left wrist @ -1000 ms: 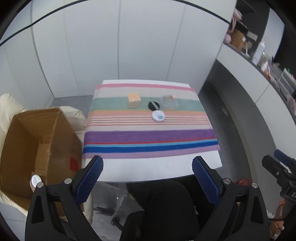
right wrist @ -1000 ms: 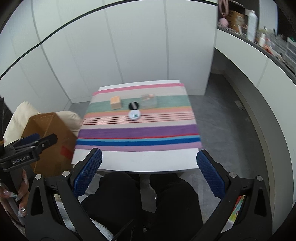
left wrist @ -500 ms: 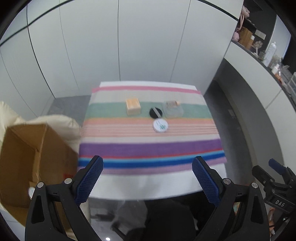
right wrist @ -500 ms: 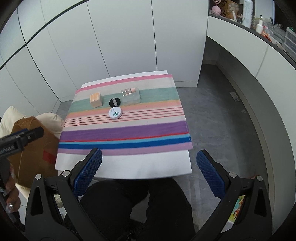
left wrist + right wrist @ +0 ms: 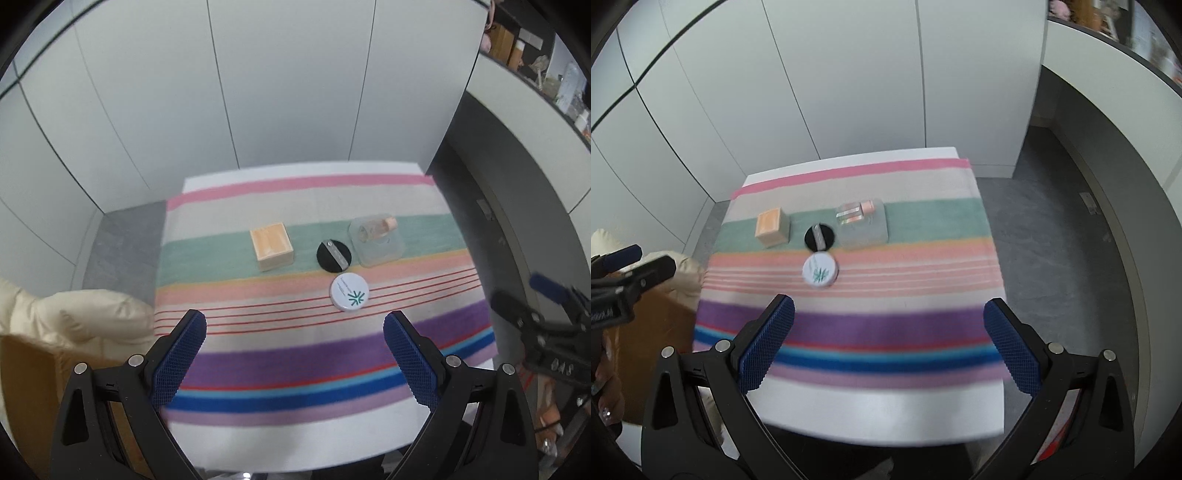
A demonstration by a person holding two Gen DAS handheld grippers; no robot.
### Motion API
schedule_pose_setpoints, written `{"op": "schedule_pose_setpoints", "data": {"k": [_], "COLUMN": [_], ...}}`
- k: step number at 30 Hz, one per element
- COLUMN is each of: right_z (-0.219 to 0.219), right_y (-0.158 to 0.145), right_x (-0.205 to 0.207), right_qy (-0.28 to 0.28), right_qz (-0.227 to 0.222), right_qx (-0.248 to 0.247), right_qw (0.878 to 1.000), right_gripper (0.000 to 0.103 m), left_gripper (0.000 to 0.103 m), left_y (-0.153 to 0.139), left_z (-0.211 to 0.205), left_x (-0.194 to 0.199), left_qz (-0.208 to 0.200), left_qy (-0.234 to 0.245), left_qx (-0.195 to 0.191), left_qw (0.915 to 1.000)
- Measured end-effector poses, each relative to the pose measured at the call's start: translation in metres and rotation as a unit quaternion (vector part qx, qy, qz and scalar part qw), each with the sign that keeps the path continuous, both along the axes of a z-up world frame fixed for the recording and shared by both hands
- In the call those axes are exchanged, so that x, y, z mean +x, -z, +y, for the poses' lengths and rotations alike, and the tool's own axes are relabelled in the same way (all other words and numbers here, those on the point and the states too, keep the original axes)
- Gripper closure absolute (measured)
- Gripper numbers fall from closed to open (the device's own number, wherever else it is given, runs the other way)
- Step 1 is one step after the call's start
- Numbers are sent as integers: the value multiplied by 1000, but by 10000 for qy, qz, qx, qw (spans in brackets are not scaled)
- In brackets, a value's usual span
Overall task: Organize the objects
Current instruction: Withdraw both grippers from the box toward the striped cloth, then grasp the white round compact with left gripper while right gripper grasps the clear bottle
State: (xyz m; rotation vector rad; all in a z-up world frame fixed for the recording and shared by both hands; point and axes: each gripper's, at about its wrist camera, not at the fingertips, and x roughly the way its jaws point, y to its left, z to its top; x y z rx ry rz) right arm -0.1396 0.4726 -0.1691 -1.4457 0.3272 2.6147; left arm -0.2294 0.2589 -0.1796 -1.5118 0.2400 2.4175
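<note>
Left wrist, left tool [image 5: 294, 356] agape, empty

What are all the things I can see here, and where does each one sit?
striped cloth: one, pink, green, peach, purple and blue bands, covering the white table.
wooden box: one, pale orange, on the green band, leftmost of the items.
black disc: one, black with a silvery strip, right of the box.
clear case: one, transparent, with a small bottle in it, right of the disc.
white round tin: one, white with a green mark, on the peach band, nearer than the disc.
cardboard box: one, brown, left of the table.
cream cushion: one, beside the carton.
left hand-held gripper: black with blue pads, open, empty.
right hand-held gripper: same, open, empty.
</note>
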Motion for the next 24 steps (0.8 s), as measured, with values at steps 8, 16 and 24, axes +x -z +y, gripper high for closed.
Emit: {"op": "schedule_pose_setpoints", "data": {"k": [8,16,24], "right_z": [-1,-25,-27], "right_y": [76,137,132], "right_x": [-104,-170,-151], "right_qy": [-428,-650,-723], "right_qz": [-90,-165,153], "right_qx": [-144,108,415], "right_qw": [9989,9977,9964], "right_gripper": [0,11,40], "left_gripper": [5,5,5], "left_y": [74,134,145], "left_z": [18,20,57], "left_x": [-25,-40,-38], "left_qz": [-194,-838,-719], "left_qy": [183,-41,375], "left_qx": [-214,-65,43], "left_qw": [9994,9965,9967]}}
